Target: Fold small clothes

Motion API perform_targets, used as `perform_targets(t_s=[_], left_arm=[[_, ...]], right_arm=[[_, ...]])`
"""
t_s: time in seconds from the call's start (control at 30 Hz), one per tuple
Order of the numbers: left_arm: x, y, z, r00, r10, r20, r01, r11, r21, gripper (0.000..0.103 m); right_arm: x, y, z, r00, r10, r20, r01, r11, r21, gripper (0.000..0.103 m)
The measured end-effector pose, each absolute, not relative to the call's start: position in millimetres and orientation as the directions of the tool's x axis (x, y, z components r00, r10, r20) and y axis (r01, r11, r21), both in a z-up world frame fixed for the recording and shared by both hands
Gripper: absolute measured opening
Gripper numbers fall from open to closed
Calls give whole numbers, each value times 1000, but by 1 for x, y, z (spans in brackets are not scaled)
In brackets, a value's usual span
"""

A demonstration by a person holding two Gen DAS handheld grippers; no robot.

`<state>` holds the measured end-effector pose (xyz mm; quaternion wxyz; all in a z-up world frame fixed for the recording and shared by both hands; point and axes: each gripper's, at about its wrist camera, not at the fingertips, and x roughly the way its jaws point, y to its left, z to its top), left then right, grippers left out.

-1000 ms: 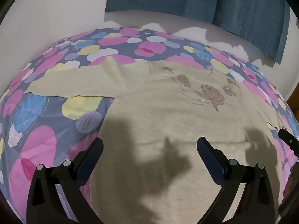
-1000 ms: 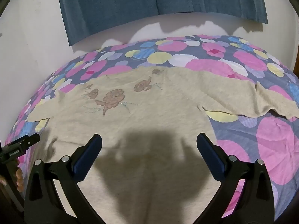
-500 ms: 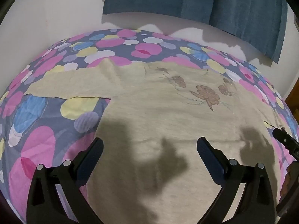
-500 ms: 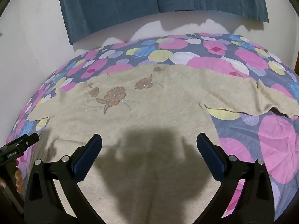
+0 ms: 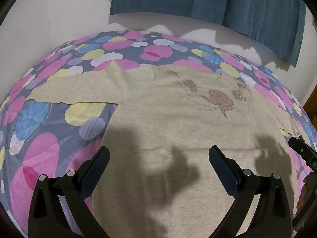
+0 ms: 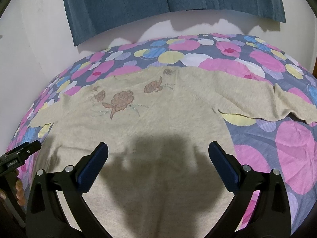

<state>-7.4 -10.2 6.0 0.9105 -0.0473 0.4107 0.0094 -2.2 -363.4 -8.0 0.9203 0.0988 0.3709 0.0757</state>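
Your left claw [image 5: 158, 158] is spread wide and holds nothing; its two fingers hang above the lower body of the beige sweater [image 5: 168, 123], apart from the fabric. Your right claw [image 6: 158, 156] is equally wide and empty, likewise above the sweater's [image 6: 138, 130] lower body.

The sweater lies flat, front up, on the bed [image 5: 39, 130], which carries a sheet of pink, blue and yellow circles. Both sleeves extend sideways: one sleeve [image 5: 79, 87] lies ahead and to the left of your left claw, the other sleeve [image 6: 267, 99] ahead and to the right of your right claw. The brown flower motif [image 6: 120, 101] sits on the chest, beyond both claws.

A blue curtain [image 6: 158, 2] hangs on the wall behind the bed. Claw shadows fall on the fabric.
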Motion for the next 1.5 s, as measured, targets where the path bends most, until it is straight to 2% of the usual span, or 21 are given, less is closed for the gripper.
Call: perform_targets(t_s=[1.5], left_arm=[[-8,-9,6,664,-16,-747,-59,996,-74,99]], right_arm=[[2,-367,-6,707,220,-672,-67,967,246,101]])
